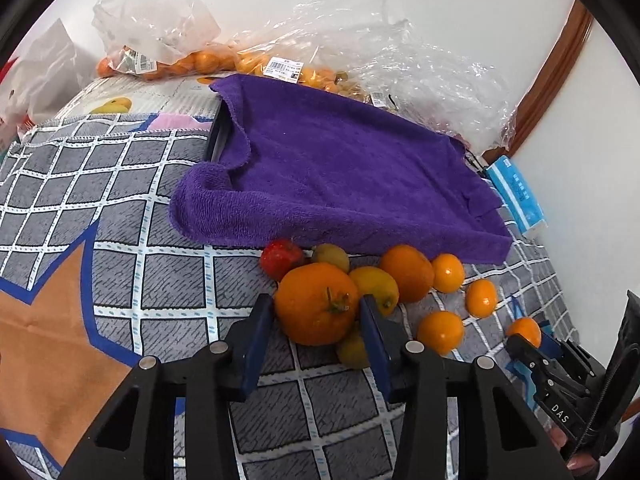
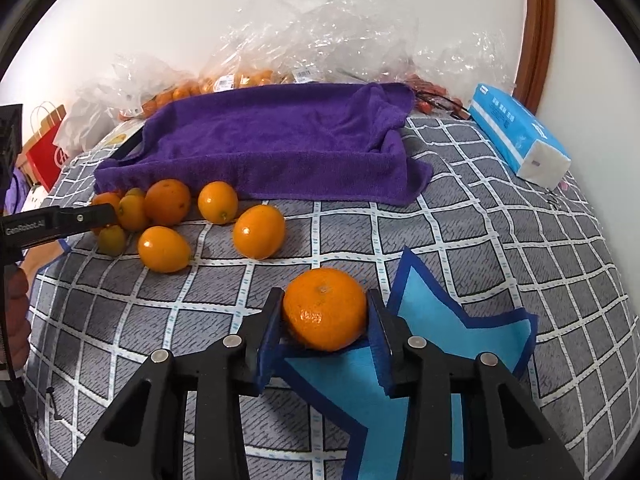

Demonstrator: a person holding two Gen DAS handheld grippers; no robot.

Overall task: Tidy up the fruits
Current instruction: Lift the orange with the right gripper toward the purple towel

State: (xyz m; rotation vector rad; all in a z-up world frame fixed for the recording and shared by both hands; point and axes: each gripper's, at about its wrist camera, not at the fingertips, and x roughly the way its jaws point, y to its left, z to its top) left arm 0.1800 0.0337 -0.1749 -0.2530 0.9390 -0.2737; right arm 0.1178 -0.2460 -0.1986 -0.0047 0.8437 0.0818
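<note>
Your left gripper (image 1: 318,314) has its fingers closed in on the large stemmed orange (image 1: 316,303) at the near edge of the fruit pile, both pads against its sides. Because no earlier picture is here, take it simply as a grip made on the fruit where it sits; it looks to be resting on the tabletop (image 1: 120,216) rather than lifted. That orange is the pile's front piece, so taking it first should disturb its neighbours least, though a small yellowish fruit (image 1: 352,350) lies tucked against it and may roll.

Your right gripper (image 2: 325,320) holds a mandarin (image 2: 325,309), its fingers narrowed onto the fruit's flanks, over the light-blue star patch (image 2: 436,320) of the patterned cloth. It stands well apart from the pile, which keeps your two hands out of each other's way.

The remaining loose fruit, among them a red one (image 1: 281,257) and several small oranges (image 1: 481,298), lie just in front of the purple towel (image 1: 340,176). The towel is draped over something tray-like, forming a padded hollow; my guess is that it is the place meant to receive the fruit, soft enough to stop rolling. Bagged fruit (image 1: 208,60) sits behind it against the wall, apparently unsorted.
</note>
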